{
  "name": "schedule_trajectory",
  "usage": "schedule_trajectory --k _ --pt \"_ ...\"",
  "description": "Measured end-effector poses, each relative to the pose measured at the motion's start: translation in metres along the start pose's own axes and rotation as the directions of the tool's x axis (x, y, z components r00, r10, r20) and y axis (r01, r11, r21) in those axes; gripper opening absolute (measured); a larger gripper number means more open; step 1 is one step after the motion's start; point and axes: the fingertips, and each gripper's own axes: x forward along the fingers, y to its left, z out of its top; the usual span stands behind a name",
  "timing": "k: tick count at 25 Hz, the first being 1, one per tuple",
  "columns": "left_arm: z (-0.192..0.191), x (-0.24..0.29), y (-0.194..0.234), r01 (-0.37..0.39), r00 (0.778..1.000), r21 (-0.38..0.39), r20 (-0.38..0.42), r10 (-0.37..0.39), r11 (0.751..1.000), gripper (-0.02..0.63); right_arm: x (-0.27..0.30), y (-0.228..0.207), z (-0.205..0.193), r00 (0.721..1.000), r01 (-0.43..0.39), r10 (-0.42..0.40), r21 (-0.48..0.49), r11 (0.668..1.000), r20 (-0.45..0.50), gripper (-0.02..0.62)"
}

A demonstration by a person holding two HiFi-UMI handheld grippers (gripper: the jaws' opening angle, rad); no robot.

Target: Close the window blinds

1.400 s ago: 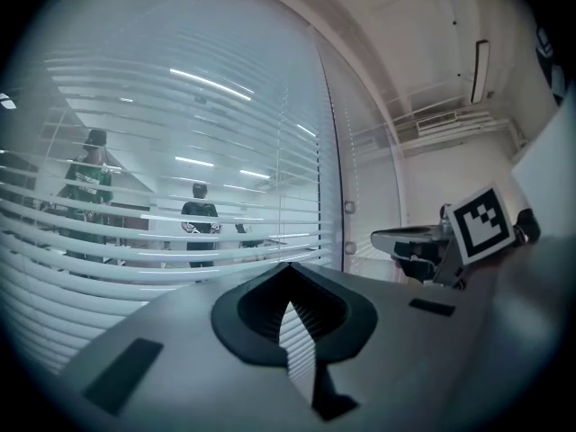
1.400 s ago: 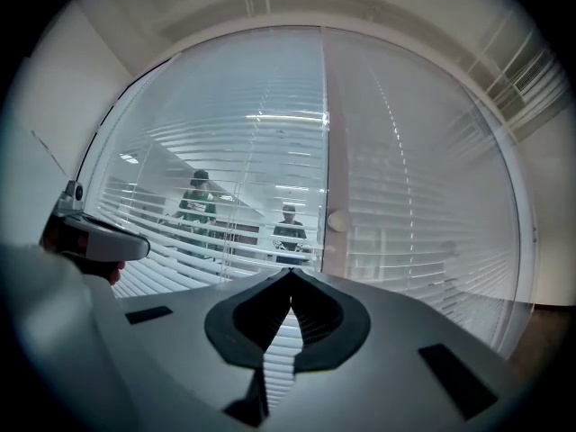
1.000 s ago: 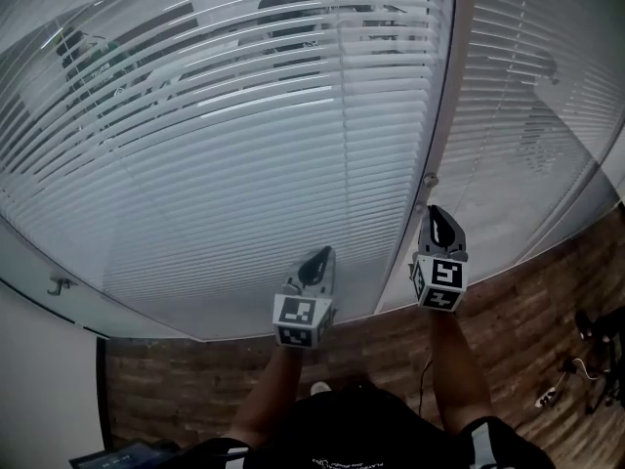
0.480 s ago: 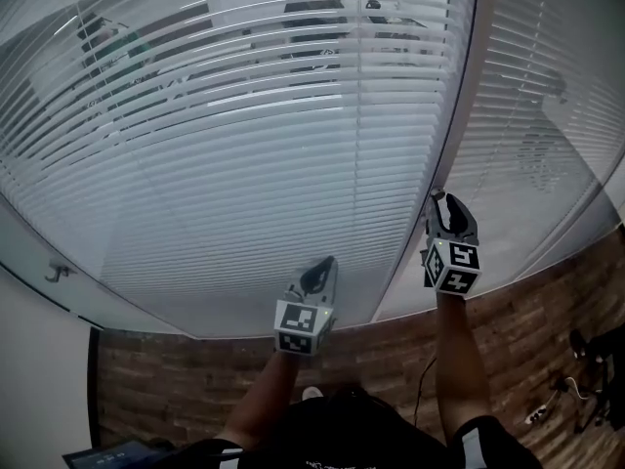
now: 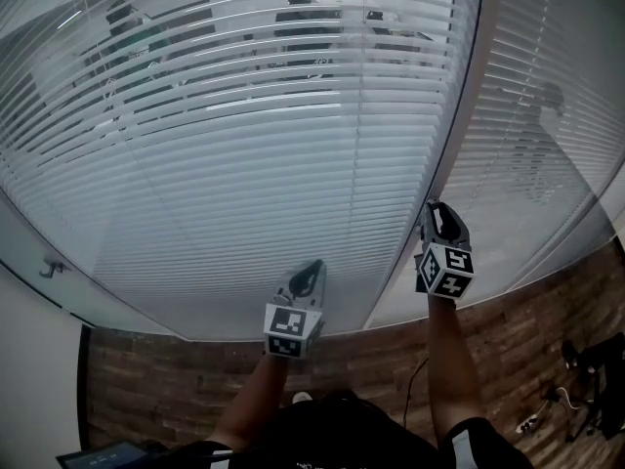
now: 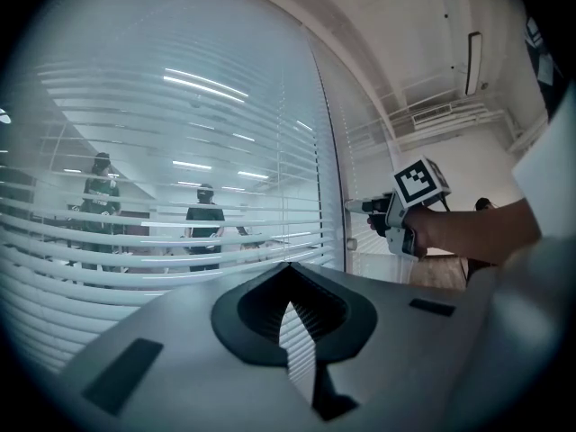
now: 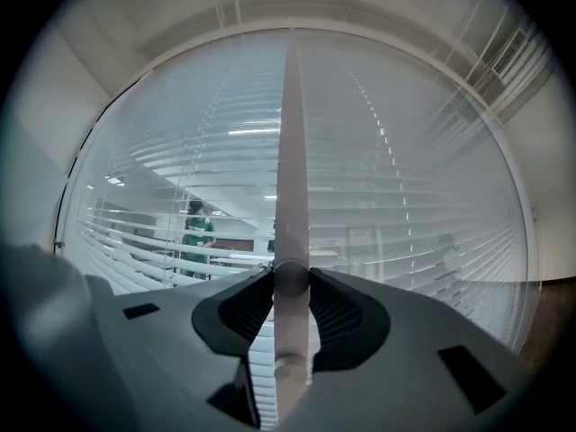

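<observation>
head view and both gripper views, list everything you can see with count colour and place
blinds: 2 panels, white, covering the glass wall, slats partly open
post: 1, grey, between the panels
wand: 1, pale, hanging by the post
people: 2, green and dark tops, behind the glass
floor: brown, below the blinds
cables: dark, on the floor at right
forearms: 2, bare, bottom centre
left gripper: 1, grey, fingers together, empty, near the left panel's lower edge
right gripper: 1, grey, fingers against the wand on both sides
</observation>
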Motion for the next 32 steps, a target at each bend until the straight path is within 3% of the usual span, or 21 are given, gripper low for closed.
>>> schedule_trajectory --k 6,11,13,17,23,25,32 --pt "-0.003 0.001 -0.004 0.010 1.000 -0.008 -0.001 -0.010 1.000 -0.005 0.000 -0.001 0.001 1.000 -0.016 0.016 0.048 0.999 0.006 0.127" --pt "-0.005 -0.001 -0.004 0.010 1.000 -0.012 -0.004 -0.010 1.000 -0.005 -0.001 0.002 0.000 1.000 -0.023 0.023 0.029 0.999 -0.002 0.127" --pt "-0.008 0.000 -0.004 0.010 1.000 -0.021 -0.002 -0.010 1.000 -0.005 -0.001 0.001 -0.001 1.000 -0.022 0.022 -0.018 1.000 -0.004 0.127" --pt "-0.011 0.003 -0.005 0.014 1.000 -0.044 0.006 -0.014 0.999 -0.005 0.000 0.001 -0.005 1.000 -0.006 0.003 -0.204 0.979 -0.014 0.127" --pt "-0.017 0.004 -0.006 0.016 1.000 -0.030 0.011 -0.015 0.999 -0.005 -0.003 0.016 -0.008 1.000 -0.009 0.003 -0.297 0.955 -0.023 0.127" --pt "-0.015 0.005 -0.007 0.012 1.000 -0.037 0.015 -0.011 0.999 -0.005 -0.003 0.014 -0.012 0.999 -0.015 0.003 -0.381 0.925 -0.032 0.127" --pt "-0.018 0.006 -0.008 0.003 1.000 -0.047 0.005 -0.003 0.999 -0.005 -0.008 0.018 -0.009 0.996 -0.069 0.017 -0.681 0.729 -0.083 0.127"
